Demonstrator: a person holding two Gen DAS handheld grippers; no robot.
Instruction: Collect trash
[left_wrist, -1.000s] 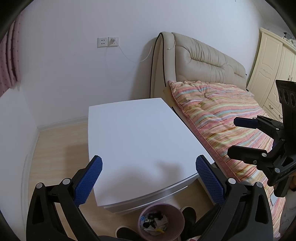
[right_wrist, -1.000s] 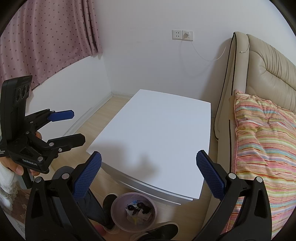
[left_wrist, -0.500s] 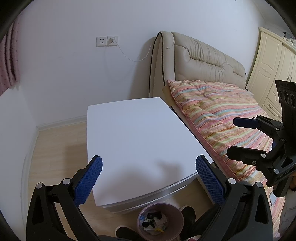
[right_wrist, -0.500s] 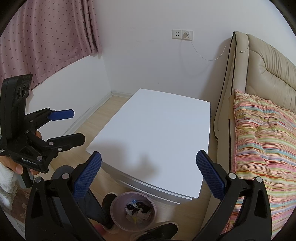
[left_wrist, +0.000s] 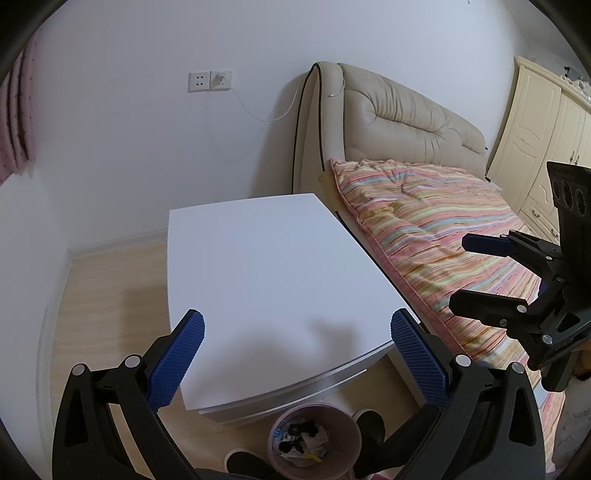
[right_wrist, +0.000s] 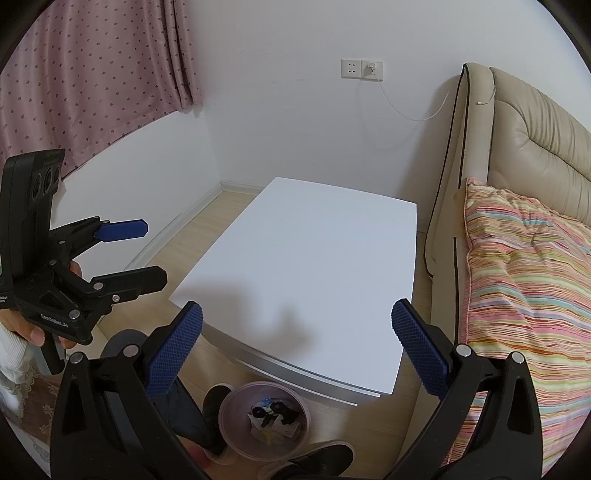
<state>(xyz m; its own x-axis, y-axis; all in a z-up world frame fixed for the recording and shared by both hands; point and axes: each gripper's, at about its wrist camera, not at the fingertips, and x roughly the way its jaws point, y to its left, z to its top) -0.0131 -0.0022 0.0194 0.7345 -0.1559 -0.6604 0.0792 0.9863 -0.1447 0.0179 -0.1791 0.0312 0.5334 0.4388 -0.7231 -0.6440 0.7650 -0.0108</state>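
Nearest the cameras, the left gripper (left_wrist: 295, 347) and the right gripper (right_wrist: 295, 343) both hang above the near edge of the white table (left_wrist: 266, 280), jaws spread wide with nothing between the blue pads (left_wrist: 177, 354). Each gripper also shows in the other's view, off to the side and well apart, again wide open and empty; a hand (right_wrist: 33, 328) grips the left one's handle.

Below them on the floor, just in front of the table's near edge, stands one pink waste bin (right_wrist: 264, 421), round and open-topped. The trash (right_wrist: 273, 415) lies inside it: a small heap of dark and pale scraps with a bit of yellow, too jumbled to count. Two dark shoes (left_wrist: 369, 430) flank the bin, one touching or nearly touching its rim.

The single tabletop is flat, matte white and bare, with rounded corners and a silver band under its front lip. Open wood floor (left_wrist: 110, 295) runs along its left side to the baseboard. On its right the bed (left_wrist: 436, 236) sits close, leaving only a narrow gap; one striped quilt covers it.

Farther back are the beige padded headboard (left_wrist: 399, 125), a white wall with two sockets (right_wrist: 362, 69), one holding a charger with a white cable trailing to the headboard, a pink dotted curtain (right_wrist: 96, 70), and a cream wardrobe (left_wrist: 543, 125).
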